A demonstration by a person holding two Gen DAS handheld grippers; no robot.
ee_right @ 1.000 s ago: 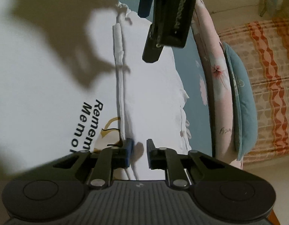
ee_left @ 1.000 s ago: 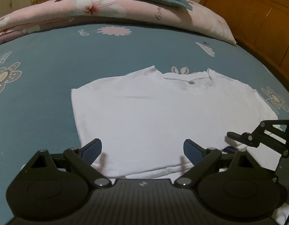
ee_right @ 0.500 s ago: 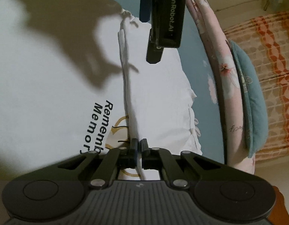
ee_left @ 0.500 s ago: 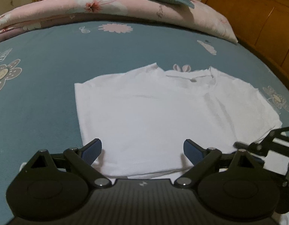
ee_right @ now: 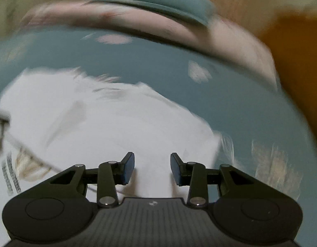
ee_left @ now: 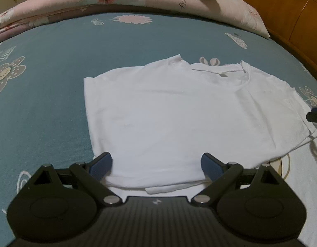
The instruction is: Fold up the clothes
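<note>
Surface: teal bedsheet [ee_left: 55, 107] with a flower print.
Room: pink floral quilt [ee_left: 137, 2] along the far edge; wooden headboard [ee_left: 292, 14] at right.
Shirt: white T-shirt [ee_left: 168, 113] flat mid-bed, side folded over.
Left gripper [ee_left: 156, 165]: jaws spread wide, nothing between, above the near hem.
Right gripper [ee_right: 152, 168]: jaws opening, nothing gripped, above the shirt.
Hard to read: right wrist view motion-blurred, shirt print illegible.

Black script lettering stands on the far pink floral quilt [ee_left: 182, 1], tilted and too small to read. Black print on the white cotton T-shirt [ee_right: 11, 178], near left, is blurred beyond reading.
</note>
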